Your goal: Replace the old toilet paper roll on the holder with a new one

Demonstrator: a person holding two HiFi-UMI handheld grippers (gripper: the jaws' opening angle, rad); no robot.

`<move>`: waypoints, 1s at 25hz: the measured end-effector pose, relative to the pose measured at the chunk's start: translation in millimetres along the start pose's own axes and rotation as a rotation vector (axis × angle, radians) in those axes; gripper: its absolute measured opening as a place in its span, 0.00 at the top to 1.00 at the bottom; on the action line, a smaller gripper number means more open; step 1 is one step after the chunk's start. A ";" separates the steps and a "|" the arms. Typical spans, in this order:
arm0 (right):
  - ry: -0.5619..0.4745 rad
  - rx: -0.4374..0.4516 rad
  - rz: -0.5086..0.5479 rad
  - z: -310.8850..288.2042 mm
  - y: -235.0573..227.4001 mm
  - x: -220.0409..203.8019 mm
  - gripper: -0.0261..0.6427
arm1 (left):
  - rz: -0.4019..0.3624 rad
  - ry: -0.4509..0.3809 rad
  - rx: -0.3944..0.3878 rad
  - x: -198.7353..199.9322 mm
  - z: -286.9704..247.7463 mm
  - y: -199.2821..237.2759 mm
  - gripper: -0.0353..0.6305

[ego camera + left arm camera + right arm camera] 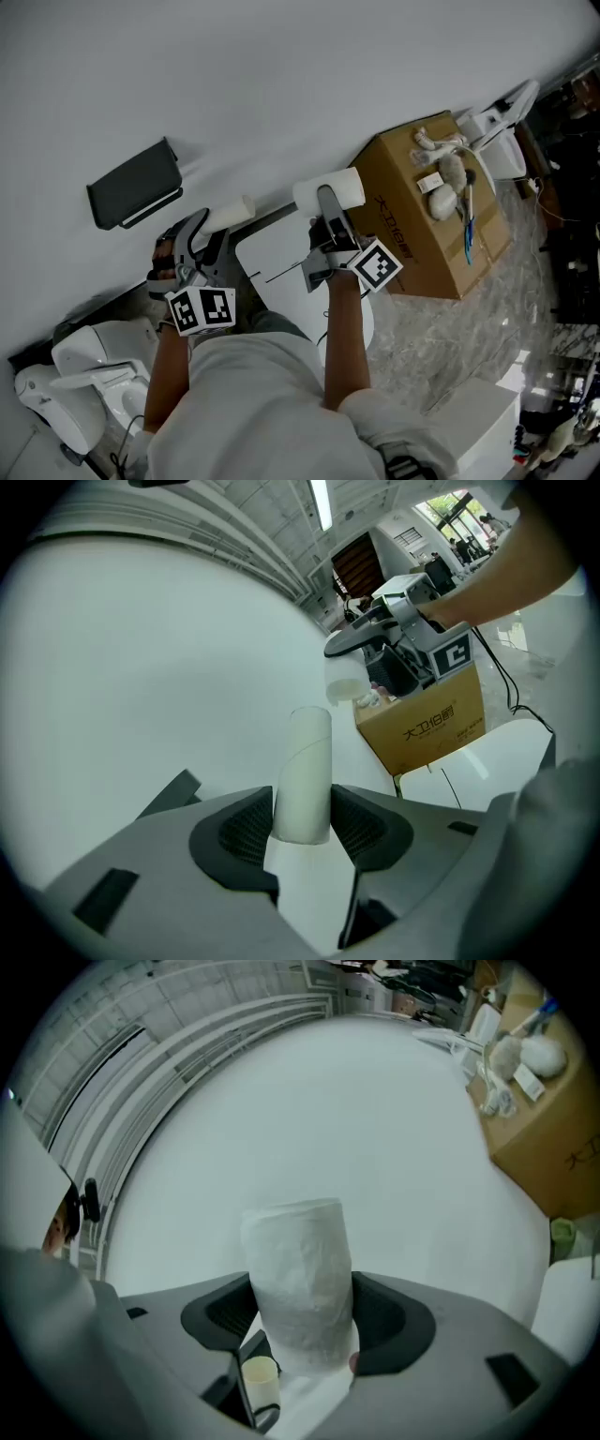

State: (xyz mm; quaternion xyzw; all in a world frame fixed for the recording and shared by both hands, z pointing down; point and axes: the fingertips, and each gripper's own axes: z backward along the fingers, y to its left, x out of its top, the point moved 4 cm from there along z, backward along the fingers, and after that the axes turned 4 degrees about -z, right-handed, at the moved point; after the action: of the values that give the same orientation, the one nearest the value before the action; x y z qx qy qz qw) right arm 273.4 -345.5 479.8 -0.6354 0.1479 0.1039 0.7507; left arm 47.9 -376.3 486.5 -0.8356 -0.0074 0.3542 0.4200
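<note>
**New roll in hand, not yet on holder**

New roll (pixel 328 190) pinched across its soft body by right gripper (pixel 302 1321), well right of the holder (pixel 136 192). Old tube (pixel 228 213) clamped in left gripper (pixel 302 827), between holder and roll. Risk: the squeeze flattens the core, or the tube blocks the way in, so mounting jams. Roll's long axis looks parallel to the wall (pixel 281 75), one end facing the holder.

Head view: from above, steeply down over left tool (pixel 211 230) and right tool (pixel 330 202), wall (pixel 281 84) ahead. Tool views: close behind own jaws, facing wall. Cardboard box (pixel 422 216), right of right tool, appears in all three; left tool view also catches right tool.
</note>
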 end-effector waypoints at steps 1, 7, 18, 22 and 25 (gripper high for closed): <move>-0.003 0.023 -0.044 -5.4 2.7 -6.9 0.50 | 0.011 0.009 0.010 -7.4 7.1 2.4 0.63; 0.023 0.117 -0.224 -37.4 15.3 -48.9 0.51 | 0.066 0.113 0.102 -52.3 53.4 21.3 0.63; 0.102 0.151 -0.521 -93.8 20.8 -142.8 0.51 | 0.167 0.302 0.280 -126.4 134.3 49.7 0.63; 0.136 0.154 -0.577 -106.3 27.5 -171.1 0.51 | 0.187 0.343 0.330 -142.8 158.1 54.5 0.63; 0.155 0.156 -0.579 -111.7 34.8 -189.7 0.52 | 0.191 0.365 0.346 -154.1 174.8 55.8 0.63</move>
State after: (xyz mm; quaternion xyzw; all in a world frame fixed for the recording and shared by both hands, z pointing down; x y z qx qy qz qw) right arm 74.1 -443.5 498.3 -0.5976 0.0252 -0.1749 0.7821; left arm -187.9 -338.4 468.0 -0.7982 0.2082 0.2318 0.5156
